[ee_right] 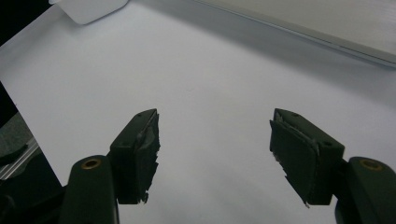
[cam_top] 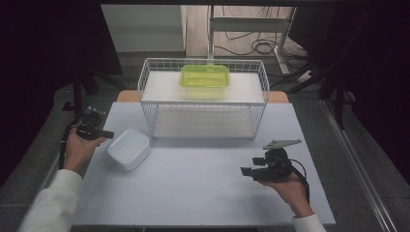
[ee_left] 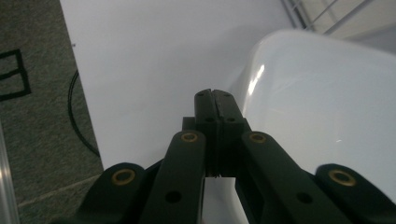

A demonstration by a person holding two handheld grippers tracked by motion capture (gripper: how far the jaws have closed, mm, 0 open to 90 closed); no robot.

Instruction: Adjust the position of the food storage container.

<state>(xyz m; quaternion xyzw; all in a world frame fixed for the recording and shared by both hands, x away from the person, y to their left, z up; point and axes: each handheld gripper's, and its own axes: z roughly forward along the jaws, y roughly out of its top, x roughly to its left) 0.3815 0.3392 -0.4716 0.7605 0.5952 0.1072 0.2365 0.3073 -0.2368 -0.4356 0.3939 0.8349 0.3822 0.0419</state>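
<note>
High view: one white lidded container, upside-down or lid-up cannot be told, lying near the left edge of the surface, toward the middle of that edge. One left hand-held gripper at the left edge, its tip just beside the container. Left gripper view: jaws pressed together with nothing between them, the container's rounded white wall right next to the tips; contact cannot be told. One right hand-held gripper near the right front corner, well apart from the container. Right gripper view: jaws spread wide over bare surface, holding nothing. One white wire rack at the far edge, bearing one green container on its top shelf.
</note>
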